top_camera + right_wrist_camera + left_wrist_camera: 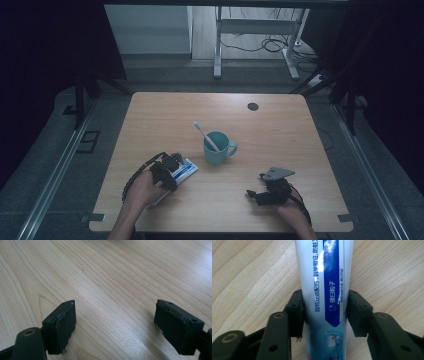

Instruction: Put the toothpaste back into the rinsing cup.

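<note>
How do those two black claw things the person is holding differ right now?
The left gripper has its fingers closed on a white and blue toothpaste tube; the right gripper stands wide open, with bare table between its fingers. The left sits near the teal mug, the right farther off. Both are black and hand-held over the light wooden table.

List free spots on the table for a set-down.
Bare wood: the far strip between the teal mug and the black grommet, and both side edges. Crowded: near-left, where the left gripper clamps the white-and-blue toothpaste tube beside the mug.
</note>
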A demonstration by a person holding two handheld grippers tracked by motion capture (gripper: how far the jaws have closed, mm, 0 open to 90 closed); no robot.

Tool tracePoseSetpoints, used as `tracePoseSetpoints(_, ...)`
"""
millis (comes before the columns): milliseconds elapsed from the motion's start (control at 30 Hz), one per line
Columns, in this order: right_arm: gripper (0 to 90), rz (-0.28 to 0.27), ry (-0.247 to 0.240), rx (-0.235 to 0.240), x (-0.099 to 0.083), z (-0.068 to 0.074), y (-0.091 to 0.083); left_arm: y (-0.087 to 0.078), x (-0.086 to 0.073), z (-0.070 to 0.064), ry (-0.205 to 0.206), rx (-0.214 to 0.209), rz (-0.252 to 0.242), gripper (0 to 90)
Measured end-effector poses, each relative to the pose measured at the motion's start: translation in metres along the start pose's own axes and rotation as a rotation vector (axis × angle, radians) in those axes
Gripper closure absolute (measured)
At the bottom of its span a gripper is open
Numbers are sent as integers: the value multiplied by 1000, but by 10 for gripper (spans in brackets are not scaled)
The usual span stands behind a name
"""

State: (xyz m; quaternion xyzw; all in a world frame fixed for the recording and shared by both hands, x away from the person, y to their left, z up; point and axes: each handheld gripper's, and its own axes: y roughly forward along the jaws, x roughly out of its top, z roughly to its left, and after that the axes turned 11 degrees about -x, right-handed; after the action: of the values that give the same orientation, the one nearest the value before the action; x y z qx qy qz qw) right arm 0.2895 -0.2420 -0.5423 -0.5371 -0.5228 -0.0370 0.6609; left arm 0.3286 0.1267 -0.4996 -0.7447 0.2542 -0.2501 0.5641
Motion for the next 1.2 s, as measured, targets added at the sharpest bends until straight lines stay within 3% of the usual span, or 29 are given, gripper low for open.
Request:
tracePoseSetpoints(300,175,1,1,0,0,0,0,-6,-2,-2,16,6,-9,689)
tracePoseSetpoints(633,175,1,0,1,0,0,0,-9,-18,7,25,-67,-118,717)
tracePoseSetpoints(800,175,0,0,0,0,0,0,-8,-21,2,39,-57,-146,721)
tracePoseSetpoints(1200,175,-1,-2,-1,0,0,0,-7,-26,-14,111,-124,-233,731)
